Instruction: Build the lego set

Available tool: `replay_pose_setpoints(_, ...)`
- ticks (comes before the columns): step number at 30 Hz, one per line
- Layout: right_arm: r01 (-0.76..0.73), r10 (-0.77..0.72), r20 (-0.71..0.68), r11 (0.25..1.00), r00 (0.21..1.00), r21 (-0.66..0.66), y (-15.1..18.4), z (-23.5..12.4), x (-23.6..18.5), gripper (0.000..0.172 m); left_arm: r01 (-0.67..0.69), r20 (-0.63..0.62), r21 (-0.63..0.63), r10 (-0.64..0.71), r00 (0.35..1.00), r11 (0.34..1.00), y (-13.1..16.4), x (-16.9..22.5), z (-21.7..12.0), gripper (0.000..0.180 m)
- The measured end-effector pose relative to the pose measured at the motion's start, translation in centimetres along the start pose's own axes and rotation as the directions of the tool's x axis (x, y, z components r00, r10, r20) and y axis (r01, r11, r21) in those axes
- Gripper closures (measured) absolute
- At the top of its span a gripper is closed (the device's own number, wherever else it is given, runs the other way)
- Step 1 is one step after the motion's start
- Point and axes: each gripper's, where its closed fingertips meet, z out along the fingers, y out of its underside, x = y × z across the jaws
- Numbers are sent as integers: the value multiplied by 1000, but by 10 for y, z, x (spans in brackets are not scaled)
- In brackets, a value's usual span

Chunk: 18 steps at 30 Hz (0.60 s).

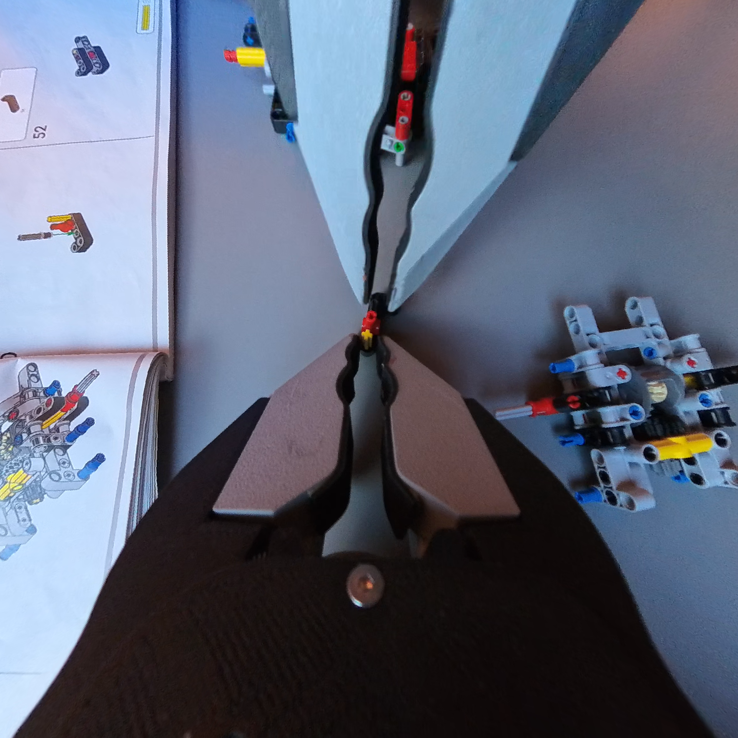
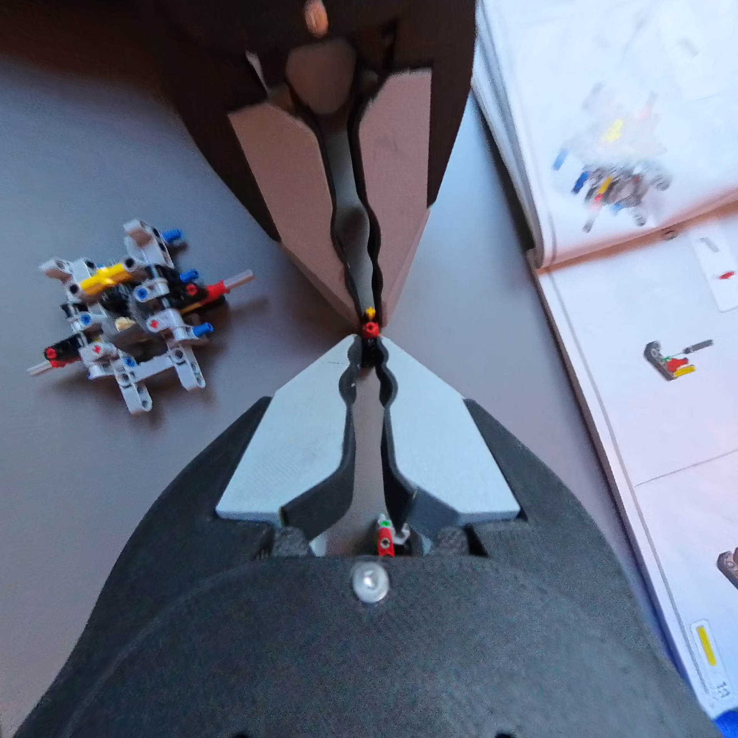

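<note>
My two grippers meet tip to tip above a grey table. My left gripper (image 1: 369, 344), with tan fingers, is shut on a small yellow cross axle (image 1: 367, 337). My right gripper (image 2: 369, 346), with pale blue fingers, is shut on a small black piece (image 2: 369, 353). A red connector (image 1: 371, 322) sits between the axle and the black piece and touches both. In the right wrist view the red connector (image 2: 371, 328) lies just past my fingertips, and the yellow axle (image 2: 371, 312) is in the left gripper's tips (image 2: 369, 315). The right gripper (image 1: 379, 297) faces me in the left wrist view.
A half-built grey, black and blue brick model (image 1: 647, 415) (image 2: 123, 315) lies on the table (image 1: 559, 239) beside the grippers. An open instruction booklet (image 1: 80, 239) (image 2: 639, 339) lies on the other side. Loose red and yellow parts (image 1: 247, 56) lie behind the right gripper. Only a small space, under 4 cm, lies between the two pairs of fingers.
</note>
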Motion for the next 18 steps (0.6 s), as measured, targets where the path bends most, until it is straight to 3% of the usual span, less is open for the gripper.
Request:
replay_pose_setpoints(3,-10,18,-79,995,997,103,-3,-9,4,160,2,-1,0,-2,1000,1000,0,0,0,175)
replay_pose_setpoints(8,-24,32,-91,996,995,82,4,-1,3,150,5,2,0,-5,1000,1000,-1,0,0,175)
replay_pose_setpoints(9,-19,25,-91,998,996,63,6,3,3,153,4,3,0,-4,1000,1000,0,0,0,175)
replay_pose_setpoints(10,-10,14,-89,999,996,44,8,6,2,171,3,4,0,-3,1000,1000,0,0,0,175)
replay_pose_setpoints(13,-8,12,-98,999,995,49,8,8,2,171,3,9,-1,-3,1000,1000,0,0,0,175)
replay_pose_setpoints(18,-112,134,-85,968,987,226,-2,-5,-2,156,17,12,0,-17,1000,1000,-1,0,0,175)
